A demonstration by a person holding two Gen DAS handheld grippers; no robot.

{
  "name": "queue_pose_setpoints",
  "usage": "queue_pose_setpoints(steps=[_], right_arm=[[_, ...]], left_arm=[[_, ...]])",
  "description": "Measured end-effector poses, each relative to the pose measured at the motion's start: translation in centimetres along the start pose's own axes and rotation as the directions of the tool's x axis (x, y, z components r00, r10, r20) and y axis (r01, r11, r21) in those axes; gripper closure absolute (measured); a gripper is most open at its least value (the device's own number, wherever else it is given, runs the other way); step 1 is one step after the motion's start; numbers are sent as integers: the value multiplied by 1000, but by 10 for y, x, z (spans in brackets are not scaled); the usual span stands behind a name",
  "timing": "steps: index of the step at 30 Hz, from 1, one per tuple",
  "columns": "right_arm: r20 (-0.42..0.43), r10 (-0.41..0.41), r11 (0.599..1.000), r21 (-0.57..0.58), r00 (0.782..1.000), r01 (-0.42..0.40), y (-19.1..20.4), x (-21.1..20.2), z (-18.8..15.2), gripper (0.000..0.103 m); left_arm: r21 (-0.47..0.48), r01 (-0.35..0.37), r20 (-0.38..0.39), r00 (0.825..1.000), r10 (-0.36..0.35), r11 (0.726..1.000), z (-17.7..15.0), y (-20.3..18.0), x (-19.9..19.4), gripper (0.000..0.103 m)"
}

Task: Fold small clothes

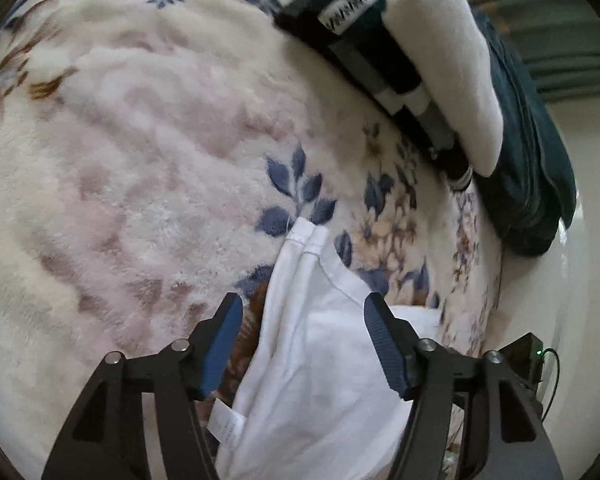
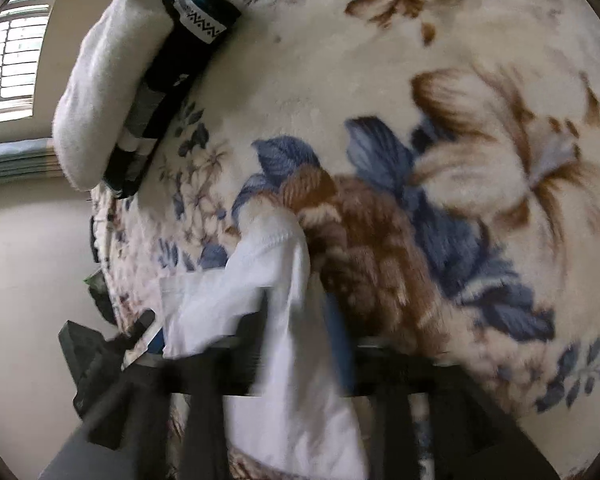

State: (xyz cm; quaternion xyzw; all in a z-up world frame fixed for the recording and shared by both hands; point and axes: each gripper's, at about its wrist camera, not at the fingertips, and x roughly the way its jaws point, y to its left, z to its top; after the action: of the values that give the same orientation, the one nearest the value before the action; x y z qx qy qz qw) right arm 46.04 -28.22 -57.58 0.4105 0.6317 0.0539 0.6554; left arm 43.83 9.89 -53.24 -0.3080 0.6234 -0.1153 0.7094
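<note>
Left tongs (image 1: 304, 308) gape astride my white garment (image 1: 320, 360) on the blanket (image 1: 140, 160); right tongs (image 2: 296, 344) too blurred to tell.

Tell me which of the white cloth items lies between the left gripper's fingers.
The thin white garment with stitched hems and a care label; the thick fluffy white towel lies folded far off, on the dark clothes.
</note>
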Motion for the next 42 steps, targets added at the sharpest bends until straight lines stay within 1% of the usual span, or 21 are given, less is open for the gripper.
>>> queue_pose_setpoints(steps=[3, 5, 6, 7, 9, 12, 14, 16, 18, 20, 22, 24, 25, 27, 29, 33, 34, 35, 36, 39, 42], right_arm=[[-29, 27, 999, 47, 999, -26, -11, 11, -4, 47], [-33, 65, 996, 62, 997, -63, -13, 20, -2, 47], [-28, 77, 996, 49, 997, -76, -9, 24, 1, 51], [-4, 54, 998, 22, 999, -54, -4, 25, 3, 69], [36, -33, 999, -33, 999, 34, 6, 24, 8, 83], [23, -64, 996, -60, 998, 66, 16, 20, 15, 83], [-11, -67, 995, -78, 998, 66, 20, 13, 14, 82], [-24, -67, 993, -95, 997, 64, 19, 1, 11, 61], [-14, -53, 991, -121, 998, 51, 16, -17, 2, 54], [-16, -62, 989, -133, 998, 60, 8, -33, -9, 51], [-20, -82, 988, -134, 996, 78, -1, -42, -19, 37], [-44, -99, 988, -122, 994, 93, -16, -48, -29, 29], [-54, -108, 989, -109, 993, 102, -22, -50, -33, 26], [-73, -123, 989, -85, 990, 117, -36, -50, -38, 26], [-82, -140, 989, -63, 987, 135, -47, -49, -41, 26], [-90, -138, 990, -45, 986, 135, -58, -47, -43, 26], [-92, -137, 990, -46, 986, 134, -59, -47, -43, 26], [-92, -141, 989, -48, 986, 137, -60, -47, -42, 26], [-91, -140, 989, -49, 986, 136, -58, -46, -40, 26], [-96, -131, 990, -58, 987, 125, -52, -45, -38, 26], [-110, -107, 993, -69, 988, 100, -45, -39, -36, 26]], left_arm=[[69, -68, -24, 997, 70, 995, 3, -7, 19, 45], [85, -120, -21, 992, 122, 989, 6, -7, 27, 60], [87, -141, -19, 990, 143, 986, 8, -4, 28, 62], [73, -142, -14, 990, 143, 987, 11, 1, 27, 62], [35, -129, -1, 992, 130, 991, 14, 8, 20, 62], [0, -123, 40, 992, 123, 992, 11, 11, -6, 60], [-26, -101, 61, 993, 103, 995, -1, 11, -28, 42], [-71, -45, 83, 995, 51, 996, -29, 14, -51, 32], [-164, 8, 75, 997, 5, 986, -64, 22, -63, 30], [-295, 87, 62, 995, -72, 952, -101, 31, -60, 29], [-418, 163, 64, 987, -150, 894, -139, 35, -47, 29], [-496, 220, 77, 975, -210, 840, -165, 35, -30, 29], [-515, 221, 70, 974, -216, 828, -174, 31, -19, 29], [-536, 251, 77, 965, -249, 806, -183, 24, 4, 29], [-544, 232, 70, 970, -232, 806, -183, 18, 21, 29], [-598, 255, 175, 967, -187, 760, -183, 17, 34, 31], [-602, 253, 189, 967, -173, 758, -184, 16, 33, 40], [-599, 244, 193, 968, -158, 763, -186, 15, 32, 63], [-587, 224, 189, 972, -137, 778, -188, 14, 29, 72], [-532, 201, 173, 977, -127, 823, -187, 14, 21, 76], [-520, 265, 164, 964, -209, 812, -184, 20, 21, 73]])
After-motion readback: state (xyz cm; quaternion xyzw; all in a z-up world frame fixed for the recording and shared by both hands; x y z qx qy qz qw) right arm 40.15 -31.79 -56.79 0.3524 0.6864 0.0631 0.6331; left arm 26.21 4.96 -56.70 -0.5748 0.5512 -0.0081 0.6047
